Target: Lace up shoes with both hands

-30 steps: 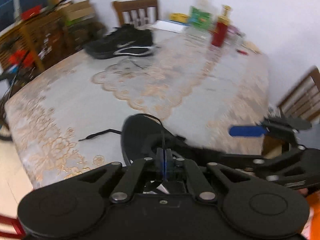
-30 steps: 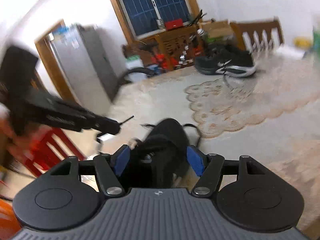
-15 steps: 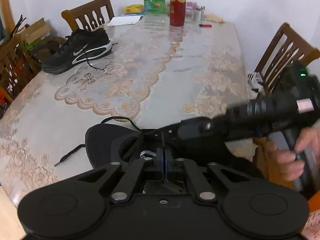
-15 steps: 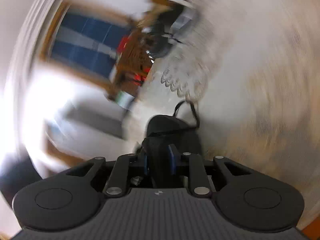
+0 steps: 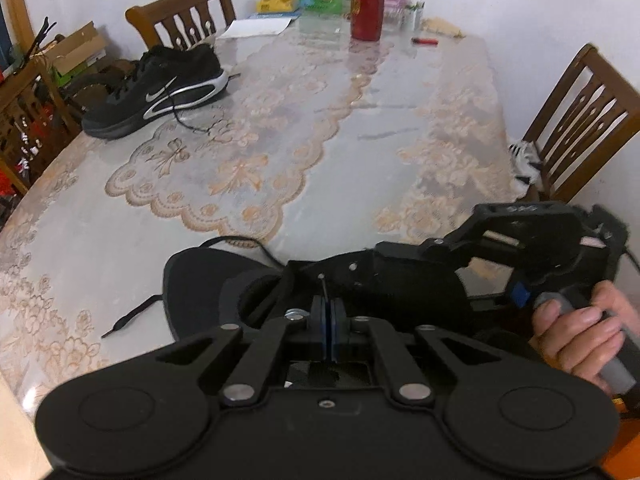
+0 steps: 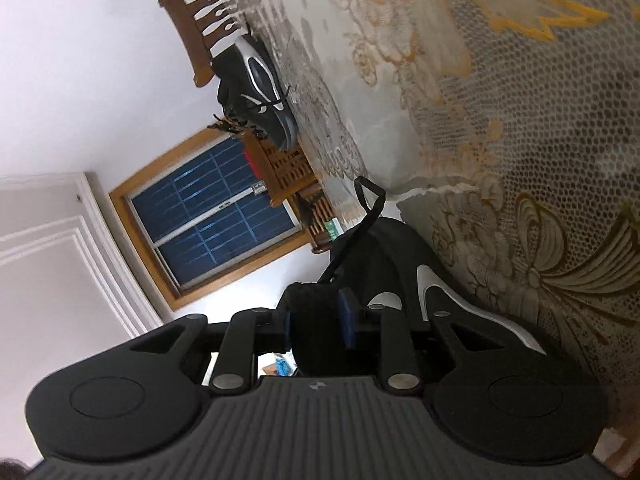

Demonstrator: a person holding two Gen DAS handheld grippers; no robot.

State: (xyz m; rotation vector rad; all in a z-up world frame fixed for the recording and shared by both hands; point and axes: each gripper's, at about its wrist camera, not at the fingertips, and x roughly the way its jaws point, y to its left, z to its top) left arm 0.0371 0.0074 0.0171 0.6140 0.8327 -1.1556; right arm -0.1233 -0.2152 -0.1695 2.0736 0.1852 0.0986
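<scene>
A black shoe [image 5: 200,280] lies on its side at the near table edge, its silver swoosh [image 6: 448,300] showing in the right wrist view. My left gripper [image 5: 328,320] is shut on a thin black lace [image 5: 324,286] that sticks up from its pads above the shoe's opening. My right gripper [image 6: 316,320], rolled sideways, has the shoe's padded heel collar [image 6: 312,300] between its blue pads; the jaws are opening slightly while still touching it. The lace's other end [image 5: 128,320] trails loose on the tablecloth. A hand [image 5: 580,332] holds the right gripper's handle.
A second black shoe [image 5: 160,88] sits at the far left of the table [image 5: 360,140]. A red bottle [image 5: 368,8], snack bags and papers stand at the far end. Wooden chairs [image 5: 580,120] flank the table; a cluttered shelf is at the left.
The right gripper dropped, rolled onto its side and closed from wide open onto the shoe's heel collar. The left gripper shifted slightly, keeping its hold on the lace.
</scene>
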